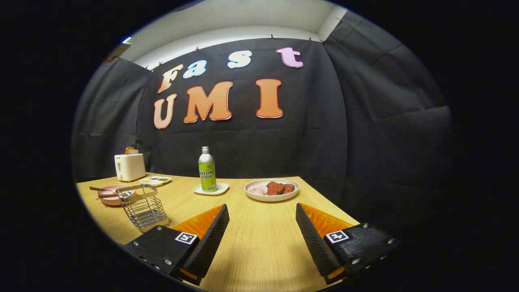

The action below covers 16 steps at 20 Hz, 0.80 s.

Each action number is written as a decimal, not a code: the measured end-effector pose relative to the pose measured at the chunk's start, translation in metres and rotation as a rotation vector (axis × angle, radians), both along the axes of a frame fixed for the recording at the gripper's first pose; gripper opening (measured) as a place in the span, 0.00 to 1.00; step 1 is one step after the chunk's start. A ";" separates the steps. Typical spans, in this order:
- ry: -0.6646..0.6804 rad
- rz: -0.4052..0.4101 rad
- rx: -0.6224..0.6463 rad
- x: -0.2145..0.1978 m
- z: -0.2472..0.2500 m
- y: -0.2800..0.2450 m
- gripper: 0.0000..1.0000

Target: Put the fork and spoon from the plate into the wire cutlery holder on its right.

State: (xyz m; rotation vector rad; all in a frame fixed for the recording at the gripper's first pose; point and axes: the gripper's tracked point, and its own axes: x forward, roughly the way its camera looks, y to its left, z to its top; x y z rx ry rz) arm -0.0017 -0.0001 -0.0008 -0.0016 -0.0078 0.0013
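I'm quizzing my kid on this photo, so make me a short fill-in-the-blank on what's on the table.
1. The hand-held gripper has its fingers ____ over bare table.
2. The wire cutlery holder stands just right of the ____ plate.
3. The bottle stands on a small white ____.

Missing words: open; pink; tray

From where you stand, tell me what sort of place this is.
Probably a staged dining setup in a recording booth: a wooden table against black cloth walls, laid with a toaster, a melon soda bottle and a plate of meat. The claw is open over the table.
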 end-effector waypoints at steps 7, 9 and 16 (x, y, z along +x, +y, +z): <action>0.002 -0.001 0.004 0.002 0.002 0.000 0.99; 0.010 0.000 -0.003 0.001 0.001 0.000 0.99; -0.002 -0.002 0.011 0.022 0.006 -0.001 0.99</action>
